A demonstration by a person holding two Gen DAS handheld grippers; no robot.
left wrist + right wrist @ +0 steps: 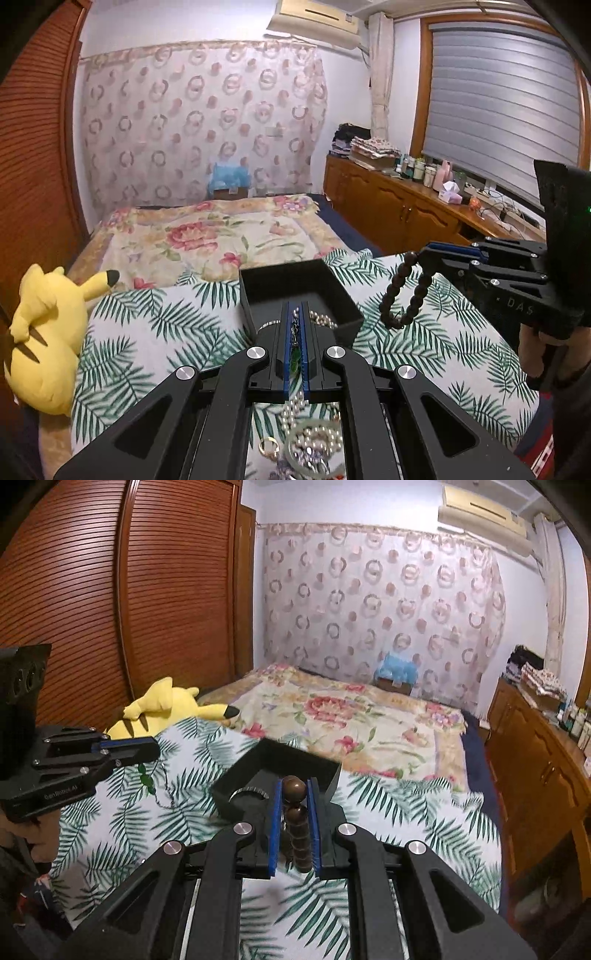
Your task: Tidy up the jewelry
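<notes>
Leaf-print bedding fills the lower half of both views, with the black box [301, 295] at centre. Your right gripper [295, 812] pinches the dark bead bracelet [297, 834], which hangs at right of the box in the left view. Your left gripper [295, 343] is clamped tight on a thin chain with green stones [294, 350], directly before the box. Legible: "DAS" on the right gripper, "GenRobot.AI" on the left, as best you can read it.

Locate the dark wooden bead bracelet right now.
The bead bracelet hangs clamped in the right gripper, above the palm-print cloth just right of the black box in the left wrist view; the right wrist view shows its beads between the blue pads.
</notes>
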